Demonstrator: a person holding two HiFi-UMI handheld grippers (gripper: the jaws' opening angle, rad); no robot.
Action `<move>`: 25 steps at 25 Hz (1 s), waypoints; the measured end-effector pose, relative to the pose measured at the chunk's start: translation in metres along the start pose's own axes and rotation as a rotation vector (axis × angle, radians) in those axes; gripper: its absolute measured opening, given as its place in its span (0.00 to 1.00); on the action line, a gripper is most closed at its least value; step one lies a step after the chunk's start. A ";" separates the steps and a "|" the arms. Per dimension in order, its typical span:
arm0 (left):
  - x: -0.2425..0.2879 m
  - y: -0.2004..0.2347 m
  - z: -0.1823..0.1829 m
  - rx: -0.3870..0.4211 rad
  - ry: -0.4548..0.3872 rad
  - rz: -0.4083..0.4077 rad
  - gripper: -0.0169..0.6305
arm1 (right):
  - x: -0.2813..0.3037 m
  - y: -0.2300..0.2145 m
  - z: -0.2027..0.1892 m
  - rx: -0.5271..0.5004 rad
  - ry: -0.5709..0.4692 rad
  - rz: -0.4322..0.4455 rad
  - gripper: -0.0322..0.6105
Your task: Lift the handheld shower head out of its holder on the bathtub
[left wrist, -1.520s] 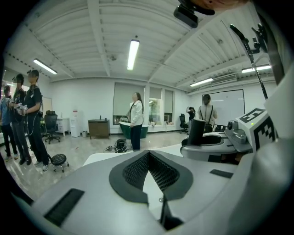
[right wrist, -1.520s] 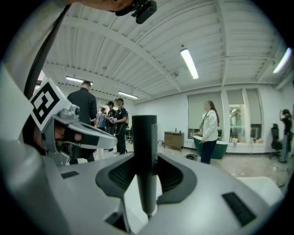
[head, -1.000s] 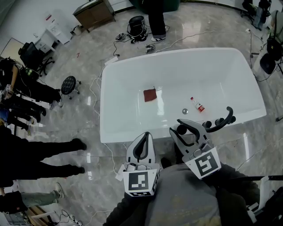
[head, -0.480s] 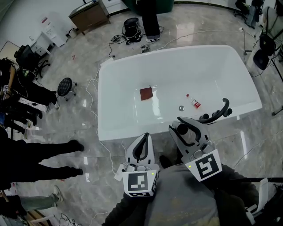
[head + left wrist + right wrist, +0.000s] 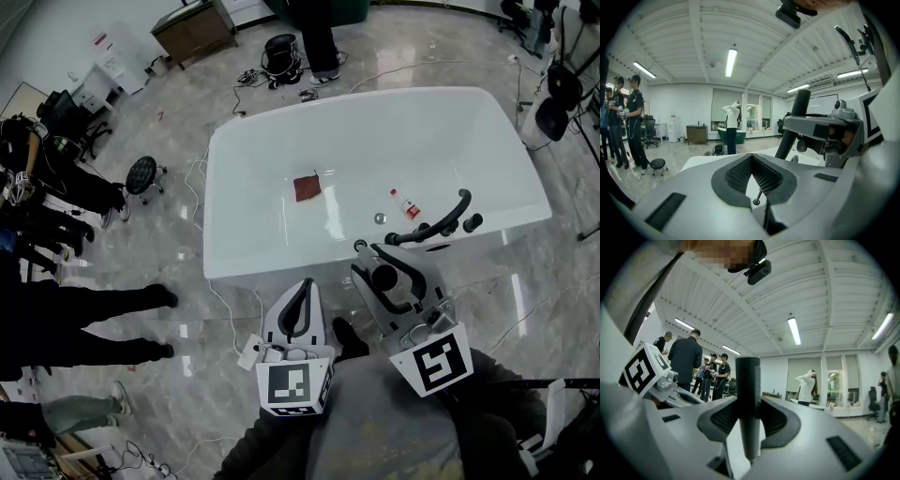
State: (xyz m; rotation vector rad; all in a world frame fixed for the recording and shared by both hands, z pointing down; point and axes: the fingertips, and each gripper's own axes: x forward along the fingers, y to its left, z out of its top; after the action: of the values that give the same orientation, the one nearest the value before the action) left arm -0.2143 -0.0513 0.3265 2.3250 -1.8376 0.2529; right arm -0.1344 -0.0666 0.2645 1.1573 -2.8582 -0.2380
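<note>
My right gripper is shut on the handheld shower head, a black rod that stands upright between its jaws. It is in front of the white bathtub's near rim. In the right gripper view the black handle fills the gap between the pads. From the left gripper view the same rod rises beside the right gripper. A black curved spout and a knob stand on the tub's near right rim. My left gripper hangs left of the right one, its fingertips together with nothing between them.
Inside the tub lie a dark red cloth, a small bottle and the drain. Several people stand at the left and one behind the tub. Cables, a stool and a black bucket are on the marble floor.
Both grippers have drawn back from the tub's near rim. The spout now lies farther up and away from the right gripper, which still holds the black handle.
</note>
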 end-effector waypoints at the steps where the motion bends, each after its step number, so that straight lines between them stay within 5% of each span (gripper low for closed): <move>1: -0.007 -0.008 -0.002 -0.003 -0.004 0.006 0.03 | -0.011 0.003 0.001 0.000 -0.004 0.005 0.26; 12: -0.055 -0.063 -0.034 -0.025 0.013 0.027 0.03 | -0.084 0.020 -0.010 0.004 -0.033 0.025 0.26; 17: -0.056 -0.043 -0.025 -0.004 0.004 0.033 0.03 | -0.056 0.027 -0.013 0.010 -0.016 0.038 0.26; 25: -0.074 -0.088 -0.007 0.004 -0.022 -0.019 0.03 | -0.095 0.023 0.010 -0.018 -0.027 0.048 0.26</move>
State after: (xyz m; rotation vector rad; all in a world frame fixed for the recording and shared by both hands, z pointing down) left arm -0.1452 0.0399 0.3135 2.3561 -1.8255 0.2303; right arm -0.0833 0.0168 0.2593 1.0897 -2.8966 -0.2795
